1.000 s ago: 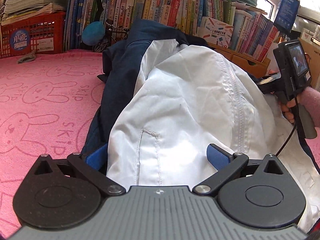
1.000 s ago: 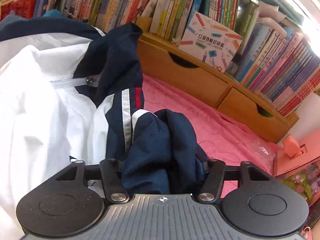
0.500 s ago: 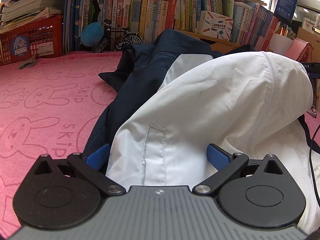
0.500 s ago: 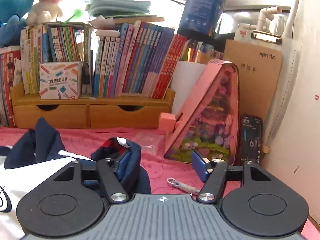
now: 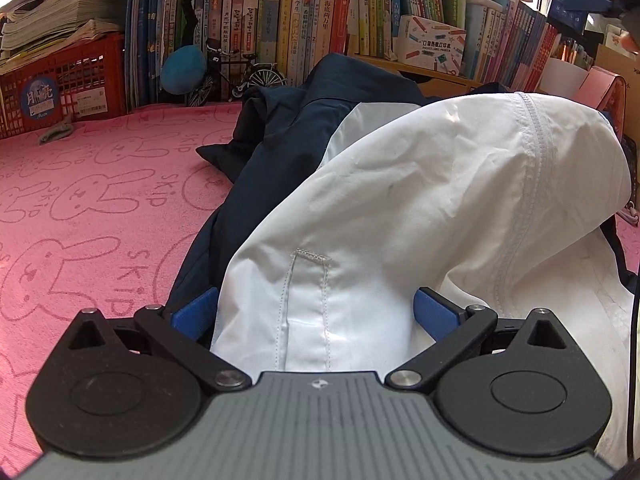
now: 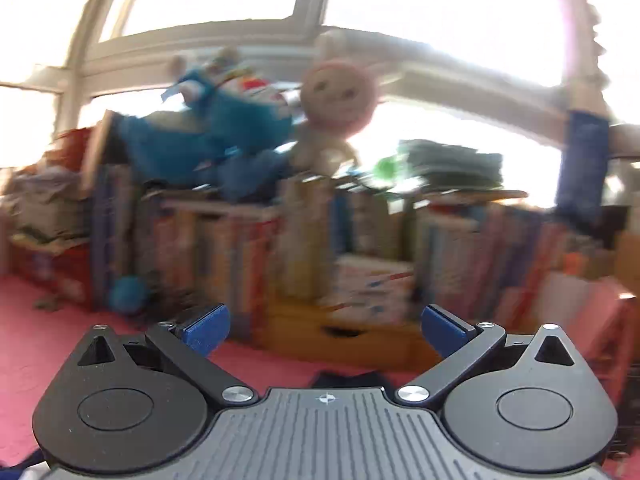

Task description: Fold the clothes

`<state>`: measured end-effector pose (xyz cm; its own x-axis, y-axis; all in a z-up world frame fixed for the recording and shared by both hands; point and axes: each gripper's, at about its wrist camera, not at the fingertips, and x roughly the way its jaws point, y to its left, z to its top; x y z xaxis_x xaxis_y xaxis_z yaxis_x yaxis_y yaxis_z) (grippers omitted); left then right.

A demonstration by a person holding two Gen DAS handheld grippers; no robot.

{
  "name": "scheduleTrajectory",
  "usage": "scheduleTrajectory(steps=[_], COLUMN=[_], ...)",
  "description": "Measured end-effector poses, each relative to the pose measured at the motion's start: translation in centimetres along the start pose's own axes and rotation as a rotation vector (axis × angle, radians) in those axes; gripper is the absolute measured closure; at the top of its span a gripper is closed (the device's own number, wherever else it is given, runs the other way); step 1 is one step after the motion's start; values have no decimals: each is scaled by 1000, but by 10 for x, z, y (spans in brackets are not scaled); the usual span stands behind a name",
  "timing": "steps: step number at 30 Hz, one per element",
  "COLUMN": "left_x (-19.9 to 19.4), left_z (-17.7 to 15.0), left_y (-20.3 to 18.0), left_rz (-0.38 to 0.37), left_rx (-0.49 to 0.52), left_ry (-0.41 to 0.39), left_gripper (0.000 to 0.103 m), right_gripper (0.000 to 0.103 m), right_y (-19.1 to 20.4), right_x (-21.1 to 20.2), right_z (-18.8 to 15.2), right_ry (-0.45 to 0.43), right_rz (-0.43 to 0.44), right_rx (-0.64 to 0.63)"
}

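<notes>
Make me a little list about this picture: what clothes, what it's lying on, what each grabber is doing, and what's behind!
clothes: white and navy zip jacket, bunched up
lying on: pink bunny-print mat
left gripper: jaws wide, white jacket cloth between them; a grip cannot be told
right gripper: jaws opening, nothing between them
behind: row of upright books, red plastic crate, small model bicycle

"SKIP" is printed repeatedly on the pink mat, beside rabbit outlines. "POCKET LABEL PRINTER" is read on a white box. Book spines carry Chinese titles.
</notes>
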<state>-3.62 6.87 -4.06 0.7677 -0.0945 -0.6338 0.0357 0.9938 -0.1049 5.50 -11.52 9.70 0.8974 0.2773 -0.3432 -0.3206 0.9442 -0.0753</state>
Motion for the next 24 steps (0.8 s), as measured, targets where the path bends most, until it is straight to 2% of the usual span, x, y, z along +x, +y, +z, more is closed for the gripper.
scheduleTrajectory(steps=[1, 3, 6, 7, 8, 9, 10, 11, 14, 17, 19, 20, 22, 24], left_x=[0, -1, -2, -2, -3, -4, -5, -5, -7, -11, -20, -24, -33, -37], left_z=[0, 0, 0, -1, -1, -2, -2, -3, -5, -8, -11, -12, -8, 0], left_y=[0, 1, 4, 6, 7, 10, 12, 15, 23, 35, 46, 52, 63, 74], left_rz=[-1, -6, -18, -26, -35, -48, -65, -83, -171, -337, -465, -532, -653, -740], left_rx=[-1, -8, -22, -30, -40, -52, -67, -82, -122, -175, -229, -260, -348, -443], left_ry=[0, -3, -8, -11, -15, -20, -26, -32, -52, -86, -134, -149, -171, -192], left_gripper=[0, 0, 0, 0, 0, 0, 0, 0, 0, 0, 0, 0, 0, 0], right_gripper=[0, 0, 0, 0, 2, 4, 12, 30, 59, 72, 78, 82, 84, 85], right_y=[21, 66, 124, 136, 139, 137, 131, 119, 75, 43, 38, 38, 39, 39], right_x=[18, 59, 114, 128, 133, 135, 133, 129, 105, 72, 35, 16, -21, -43], right_z=[1, -5, -32, -41, -49, -54, -57, -57, -58, -63, -71, -78, -95, -115], right_ry=[64, 189, 421, 481, 500, 498, 489, 473, 429, 360, 294, 263, 203, 193], right_rz=[101, 201, 259, 253, 228, 206, 200, 212, 249, 236, 200, 174, 115, 75], right_rx=[-8, -72, -232, -277, -296, -299, -271, -216, -26, 35, 40, 16, -64, -129])
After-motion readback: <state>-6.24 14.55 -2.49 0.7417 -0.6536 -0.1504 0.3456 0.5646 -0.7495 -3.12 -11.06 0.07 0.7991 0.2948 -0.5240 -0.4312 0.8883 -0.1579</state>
